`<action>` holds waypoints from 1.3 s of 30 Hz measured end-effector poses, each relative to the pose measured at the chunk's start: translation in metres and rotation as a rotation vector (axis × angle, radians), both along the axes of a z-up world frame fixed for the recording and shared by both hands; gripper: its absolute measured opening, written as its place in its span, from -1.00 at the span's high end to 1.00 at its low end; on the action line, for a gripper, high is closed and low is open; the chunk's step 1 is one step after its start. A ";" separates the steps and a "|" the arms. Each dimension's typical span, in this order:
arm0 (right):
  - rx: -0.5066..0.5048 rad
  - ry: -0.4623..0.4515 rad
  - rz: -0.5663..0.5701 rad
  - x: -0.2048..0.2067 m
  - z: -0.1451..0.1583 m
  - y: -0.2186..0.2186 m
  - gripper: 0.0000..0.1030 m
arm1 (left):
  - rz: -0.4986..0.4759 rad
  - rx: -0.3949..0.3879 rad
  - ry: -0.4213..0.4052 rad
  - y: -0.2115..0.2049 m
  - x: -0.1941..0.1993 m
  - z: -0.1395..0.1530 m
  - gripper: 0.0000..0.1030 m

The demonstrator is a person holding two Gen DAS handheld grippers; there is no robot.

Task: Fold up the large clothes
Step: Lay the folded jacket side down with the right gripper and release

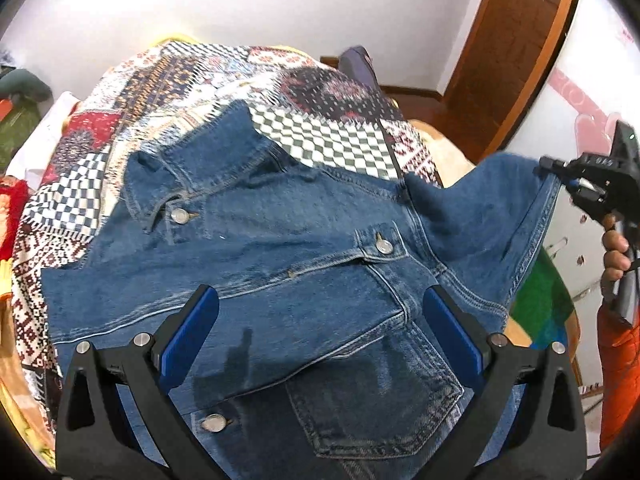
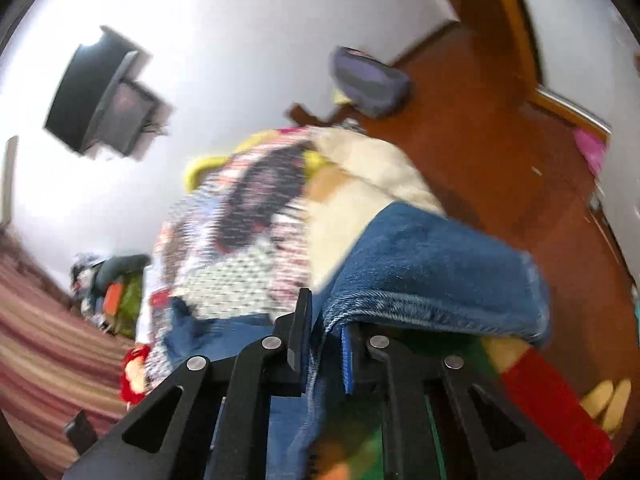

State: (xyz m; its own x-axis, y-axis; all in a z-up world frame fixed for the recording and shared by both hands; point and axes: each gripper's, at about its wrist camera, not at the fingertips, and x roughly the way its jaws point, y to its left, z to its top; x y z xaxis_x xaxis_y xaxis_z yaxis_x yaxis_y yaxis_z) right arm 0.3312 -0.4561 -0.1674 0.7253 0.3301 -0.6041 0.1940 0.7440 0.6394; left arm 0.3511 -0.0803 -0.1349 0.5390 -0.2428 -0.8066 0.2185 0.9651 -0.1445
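One denim jacket [image 1: 280,272] lies front-up on a bed covered by a patchwork quilt [image 1: 132,120], collar toward the far wall. Three metal snap buttons show on it: one at the collar [image 1: 179,215], one on the chest pocket flap [image 1: 384,245], one near the bottom edge [image 1: 213,423]. One stitched patch pocket [image 1: 380,412] sits low on the jacket, partly covered by the folded front panel.

The left gripper [image 1: 320,320] hovers above the jacket's lower front with its two blue-padded fingers [image 1: 188,332] spread wide, grasping nothing.

Farther right, one sleeve [image 1: 500,216] is lifted off the bed, its cuff pinched by the right gripper [image 1: 560,178]. In the right wrist view the fingers [image 2: 299,332] are clenched on the denim cuff [image 2: 432,276], which drapes over them; that view is motion-blurred, so the quilt pattern smears.

White marks on the right gripper's body are too small to read. Only the person's fingertips [image 1: 614,254] show; the rest is cut off at the frame edge. A wooden door [image 1: 516,52] stands beyond.
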 end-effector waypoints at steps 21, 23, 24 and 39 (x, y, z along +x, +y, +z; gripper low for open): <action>-0.167 0.130 0.651 0.029 -0.001 0.368 0.85 | 0.278 -0.070 -0.138 0.157 -0.072 0.040 -0.99; -0.206 0.190 0.685 0.020 -0.027 0.385 0.85 | 0.305 -0.071 -0.126 0.172 -0.080 0.035 -0.99; -0.229 0.216 0.698 0.016 -0.037 0.392 0.85 | 0.314 -0.071 -0.119 0.177 -0.082 0.033 -0.99; -0.377 0.291 0.851 -0.041 -0.048 0.363 0.84 | 0.310 -0.019 -0.039 0.167 -0.082 0.004 -0.99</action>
State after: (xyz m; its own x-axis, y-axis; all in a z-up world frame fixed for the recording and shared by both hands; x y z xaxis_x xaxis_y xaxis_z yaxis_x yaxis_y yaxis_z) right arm 0.2901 -0.0928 -0.2158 0.1392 0.4228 -0.8955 -0.3903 0.8545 0.3427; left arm 0.2688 0.0866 -0.1311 0.6205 -0.0772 -0.7804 -0.0796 0.9838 -0.1606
